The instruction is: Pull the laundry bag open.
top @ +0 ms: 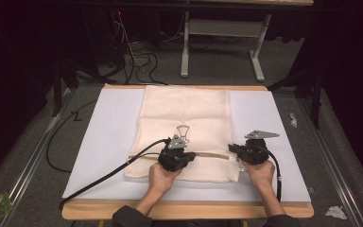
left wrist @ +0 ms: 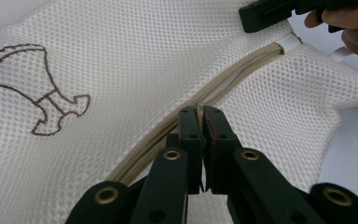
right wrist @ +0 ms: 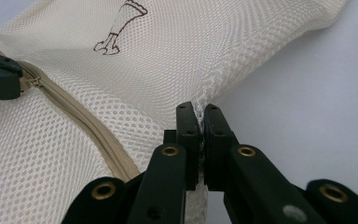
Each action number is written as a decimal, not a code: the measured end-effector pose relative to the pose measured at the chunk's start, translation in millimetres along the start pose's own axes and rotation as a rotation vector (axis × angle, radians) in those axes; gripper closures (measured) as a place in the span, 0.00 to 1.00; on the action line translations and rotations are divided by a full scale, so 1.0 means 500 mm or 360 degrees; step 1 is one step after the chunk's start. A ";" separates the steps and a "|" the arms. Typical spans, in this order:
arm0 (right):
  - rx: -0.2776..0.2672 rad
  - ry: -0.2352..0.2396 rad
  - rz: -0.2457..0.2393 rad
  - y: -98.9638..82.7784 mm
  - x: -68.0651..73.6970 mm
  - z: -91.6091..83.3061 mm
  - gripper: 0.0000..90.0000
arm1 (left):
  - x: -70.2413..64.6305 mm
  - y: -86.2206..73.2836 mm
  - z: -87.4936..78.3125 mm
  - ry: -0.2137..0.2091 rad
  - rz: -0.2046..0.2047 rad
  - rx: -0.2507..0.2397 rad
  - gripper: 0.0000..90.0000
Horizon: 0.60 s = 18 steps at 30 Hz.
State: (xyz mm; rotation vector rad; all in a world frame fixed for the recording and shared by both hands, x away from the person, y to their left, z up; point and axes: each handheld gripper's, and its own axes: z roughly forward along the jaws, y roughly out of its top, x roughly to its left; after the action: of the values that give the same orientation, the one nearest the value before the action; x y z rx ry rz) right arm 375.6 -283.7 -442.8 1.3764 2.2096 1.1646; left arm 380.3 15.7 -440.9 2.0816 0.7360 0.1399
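Both grippers were black — the left gripper and the right gripper each carried a grey 3-cornered plate and trailed a thick black cable. Brass-coloured rivets studded the jaw links, 1 pad showed red, and the person wore dark sleeves.

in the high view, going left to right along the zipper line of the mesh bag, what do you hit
black cable → left tool, shut on the zipper pull → tan zipper → right tool, shut on the mesh bag edge → bare white board
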 end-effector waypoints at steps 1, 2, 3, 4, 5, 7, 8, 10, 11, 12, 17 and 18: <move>-0.0002 -0.0005 -0.0007 0.000 0.000 0.000 0.98 | 0.001 0.000 -0.004 0.0004 0.0009 0.0000 0.97; -0.0003 -0.0008 -0.0009 0.000 0.001 0.000 0.98 | 0.001 -0.001 -0.007 0.0009 0.0012 -0.0004 0.97; -0.0005 -0.0009 -0.0009 0.000 0.000 0.001 0.98 | 0.003 -0.002 -0.010 0.0017 0.0008 -0.0012 0.97; -0.0005 -0.0010 -0.0011 0.000 0.000 0.002 0.98 | 0.005 -0.003 -0.013 0.0023 0.0005 -0.0013 0.97; -0.0004 -0.0010 -0.0006 -0.001 0.001 0.003 0.98 | 0.007 -0.004 -0.016 0.0026 0.0007 -0.0012 0.97; -0.0006 -0.0009 -0.0012 -0.001 0.000 0.002 0.98 | 0.014 -0.008 -0.024 0.0031 -0.0007 -0.0024 0.97; -0.0003 -0.0008 -0.0009 -0.001 -0.001 0.002 0.98 | 0.017 -0.009 -0.027 0.0029 -0.0018 -0.0025 0.97; -0.0005 -0.0008 -0.0010 0.000 0.000 0.002 0.98 | 0.017 -0.010 -0.032 0.0032 -0.0014 -0.0028 0.97; -0.0006 -0.0012 -0.0012 0.001 0.002 0.001 0.98 | 0.017 -0.010 -0.034 0.0032 -0.0009 -0.0032 0.97; -0.0009 -0.0007 -0.0008 0.001 0.002 0.001 0.98 | 0.016 -0.010 -0.037 0.0034 -0.0001 -0.0033 0.97; -0.0005 -0.0010 -0.0011 0.000 0.001 0.003 0.98 | 0.023 -0.016 -0.047 0.0060 -0.0001 -0.0039 0.97; -0.0006 -0.0009 -0.0011 0.000 0.000 0.003 0.98 | 0.026 -0.018 -0.050 0.0055 -0.0016 -0.0043 0.97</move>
State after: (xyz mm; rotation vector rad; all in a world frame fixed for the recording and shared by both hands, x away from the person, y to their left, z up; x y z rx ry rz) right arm 376.4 -282.8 -443.9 1.3681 2.2057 1.1606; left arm 377.7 44.7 -435.3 2.0538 0.7613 0.1801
